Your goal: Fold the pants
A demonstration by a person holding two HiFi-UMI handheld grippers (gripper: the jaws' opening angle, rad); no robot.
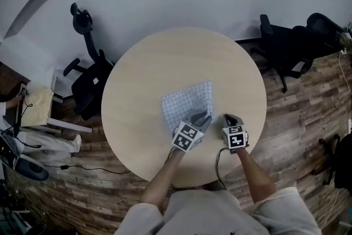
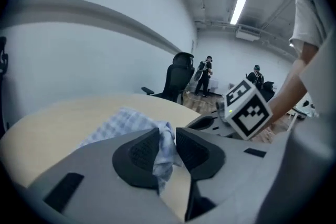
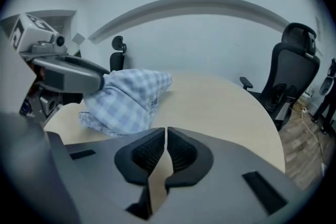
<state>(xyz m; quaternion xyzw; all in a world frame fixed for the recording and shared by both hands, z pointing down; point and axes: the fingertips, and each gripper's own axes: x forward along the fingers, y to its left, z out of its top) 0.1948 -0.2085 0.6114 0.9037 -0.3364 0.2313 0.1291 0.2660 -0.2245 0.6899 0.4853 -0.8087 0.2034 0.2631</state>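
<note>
Pants (image 1: 187,103), soft blue-checked cloth, lie rumpled on the round pale-wood surface (image 1: 143,85), a fold clamped in the left tongs (image 2: 167,139), the right tongs (image 3: 166,136) together

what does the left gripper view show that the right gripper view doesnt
Only the left gripper view: the left gripper pinching a fold of the checked pants in its fingers, the other gripper's marker cube, people standing far back, ceiling lights.
Only the right gripper view: the right gripper with fingers together and nothing between them, and the left gripper seen from outside, holding the bunched pants by one edge.
Both: the pants, the round table, a black office chair.
</note>
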